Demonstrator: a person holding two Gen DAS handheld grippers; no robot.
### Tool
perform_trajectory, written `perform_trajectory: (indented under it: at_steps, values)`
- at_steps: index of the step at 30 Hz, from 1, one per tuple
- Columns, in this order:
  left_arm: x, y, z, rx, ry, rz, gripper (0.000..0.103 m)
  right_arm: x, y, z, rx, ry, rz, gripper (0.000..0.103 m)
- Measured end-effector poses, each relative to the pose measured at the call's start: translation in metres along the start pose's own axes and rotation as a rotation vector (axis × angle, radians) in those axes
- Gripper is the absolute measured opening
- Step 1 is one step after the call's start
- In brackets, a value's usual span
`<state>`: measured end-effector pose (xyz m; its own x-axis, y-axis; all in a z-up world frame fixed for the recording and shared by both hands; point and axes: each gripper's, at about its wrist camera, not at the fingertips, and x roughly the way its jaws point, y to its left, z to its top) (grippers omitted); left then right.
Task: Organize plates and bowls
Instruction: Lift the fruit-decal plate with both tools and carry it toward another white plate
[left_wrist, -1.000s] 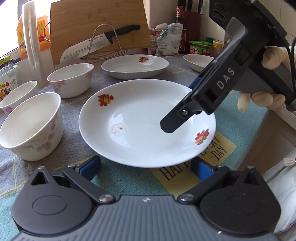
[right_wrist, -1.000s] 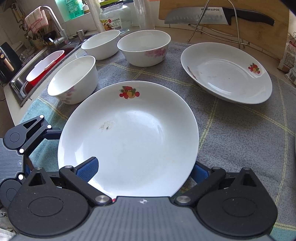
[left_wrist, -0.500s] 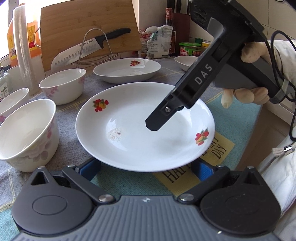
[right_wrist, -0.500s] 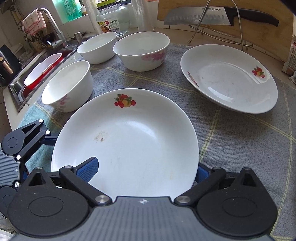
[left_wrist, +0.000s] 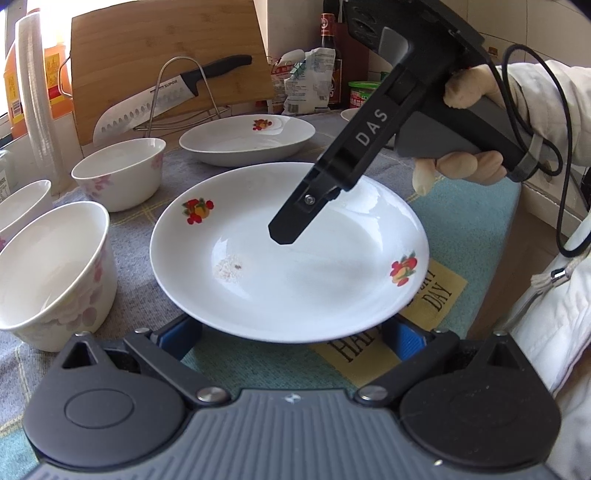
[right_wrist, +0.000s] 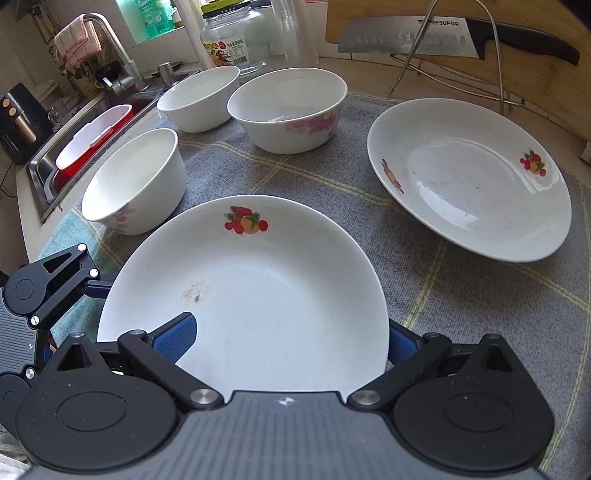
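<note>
plates: 2, near plate (right_wrist: 258, 295) in right tongs (right_wrist: 288, 343) | bowls beside it: 3 | left tongs (left_wrist: 291, 332) spread wide under its edge

Place: home kitchen | Sink: a steel sink (right_wrist: 44, 173) with a tap (right_wrist: 107, 40) is set into the bench (right_wrist: 27, 221) | Tools: a knife (left_wrist: 166, 99) is propped on a wire rack before a wooden cutting board (left_wrist: 166, 48) | Stores: sauce bottle (left_wrist: 328, 55) and jars are lined along the wall
</note>
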<state>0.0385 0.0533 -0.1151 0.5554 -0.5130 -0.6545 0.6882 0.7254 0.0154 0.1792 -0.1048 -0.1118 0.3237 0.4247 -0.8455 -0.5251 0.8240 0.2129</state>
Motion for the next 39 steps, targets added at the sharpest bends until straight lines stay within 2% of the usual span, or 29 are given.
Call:
perform_trajectory:
  at_steps: [8,25,39]
  values:
    - [0.001,0.002,0.002,0.003,0.014,-0.001,0.102,0.003,-0.001,0.007,-0.029,0.022,0.027,0.103]
    - [0.002,0.004,0.005,0.013,0.021,0.009,0.102,0.000,-0.013,0.012,0.000,0.043,0.104,0.103]
    - [0.002,-0.001,0.011,0.039,0.035,0.014,0.102,0.000,-0.016,0.014,0.026,0.060,0.124,0.103]
